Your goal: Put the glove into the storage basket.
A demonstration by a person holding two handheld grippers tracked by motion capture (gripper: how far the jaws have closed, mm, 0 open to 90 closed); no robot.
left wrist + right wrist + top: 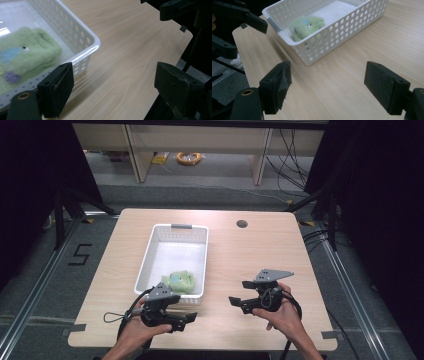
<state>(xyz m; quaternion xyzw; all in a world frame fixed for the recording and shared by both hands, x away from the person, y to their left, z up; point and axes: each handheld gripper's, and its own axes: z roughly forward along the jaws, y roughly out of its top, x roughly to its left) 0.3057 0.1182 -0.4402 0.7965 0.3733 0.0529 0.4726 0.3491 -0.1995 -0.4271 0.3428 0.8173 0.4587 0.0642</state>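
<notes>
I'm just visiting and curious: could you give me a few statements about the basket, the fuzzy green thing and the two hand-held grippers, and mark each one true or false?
1. The green plush toy lies inside the white basket. True.
2. The left gripper holds the toy. False: its jaws stand open with nothing between them, over the bare table.
3. The right gripper is open and empty. True.
4. The basket is packed with several toys. False: just one toy lies in it, at the end nearest the person.
5. The basket's walls are solid. False: they are pierced with rows of holes.
</notes>
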